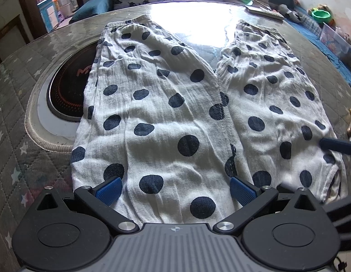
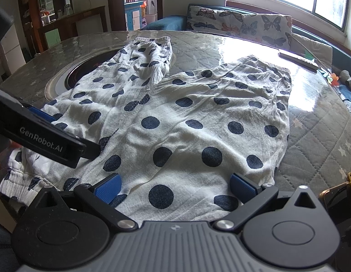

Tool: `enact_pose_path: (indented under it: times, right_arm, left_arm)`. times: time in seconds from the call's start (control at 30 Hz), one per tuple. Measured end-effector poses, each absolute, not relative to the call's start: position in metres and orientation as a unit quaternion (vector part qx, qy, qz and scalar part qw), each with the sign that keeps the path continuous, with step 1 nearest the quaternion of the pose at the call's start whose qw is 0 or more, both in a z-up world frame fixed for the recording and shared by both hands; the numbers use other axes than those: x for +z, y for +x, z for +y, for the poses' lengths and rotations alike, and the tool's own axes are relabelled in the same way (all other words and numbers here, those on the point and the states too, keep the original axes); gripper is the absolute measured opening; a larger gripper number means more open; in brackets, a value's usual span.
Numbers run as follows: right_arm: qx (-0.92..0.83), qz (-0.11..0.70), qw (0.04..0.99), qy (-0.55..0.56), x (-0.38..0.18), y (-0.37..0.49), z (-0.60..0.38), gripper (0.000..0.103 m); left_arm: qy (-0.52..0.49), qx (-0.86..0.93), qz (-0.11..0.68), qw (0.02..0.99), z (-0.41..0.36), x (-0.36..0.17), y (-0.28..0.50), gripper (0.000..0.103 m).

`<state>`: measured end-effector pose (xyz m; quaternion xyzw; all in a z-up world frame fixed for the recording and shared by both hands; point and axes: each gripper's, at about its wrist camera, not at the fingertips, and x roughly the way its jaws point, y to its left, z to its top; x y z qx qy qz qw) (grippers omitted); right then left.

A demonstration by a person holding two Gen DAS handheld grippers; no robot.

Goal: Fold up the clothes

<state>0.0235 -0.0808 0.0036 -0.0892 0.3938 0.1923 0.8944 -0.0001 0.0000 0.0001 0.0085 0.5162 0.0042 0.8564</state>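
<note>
Polka-dot trousers (image 1: 175, 113): spread flat on round table (image 1: 28, 72), legs pointing away, waist end nearest both claws. White crinkled cotton, navy dots, elastic cuffs. Left gripper (image 1: 175, 191): jaws wide apart, empty, over waist. Right gripper (image 2: 175, 190): likewise. Table covering quilted, star-printed, under glossy sheet.

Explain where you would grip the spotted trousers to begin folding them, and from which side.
Grip the spotted trousers at the near waistband corners, coming in low from the table's near edge. They lie flat, legs pointing away, so the waist is closest. The left gripper and right gripper, jaws open, already face it.
</note>
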Motion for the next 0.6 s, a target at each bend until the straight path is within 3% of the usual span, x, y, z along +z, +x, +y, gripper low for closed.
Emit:
enact_pose_path:
  times: [0.37,0.6]
  right_arm:
    - [0.182,0.375,0.906,-0.071,0.032,0.038,-0.11,0.103]
    - [0.167,0.374,0.911,-0.046,0.049,0.073,-0.133,0.102]
  left_arm:
    - [0.01,-0.132,0.468,0.874,-0.01,0.027,-0.041,0.103]
    - [0.06,-0.275,0.415,0.865,-0.065,0.046,-0.068,0.103]
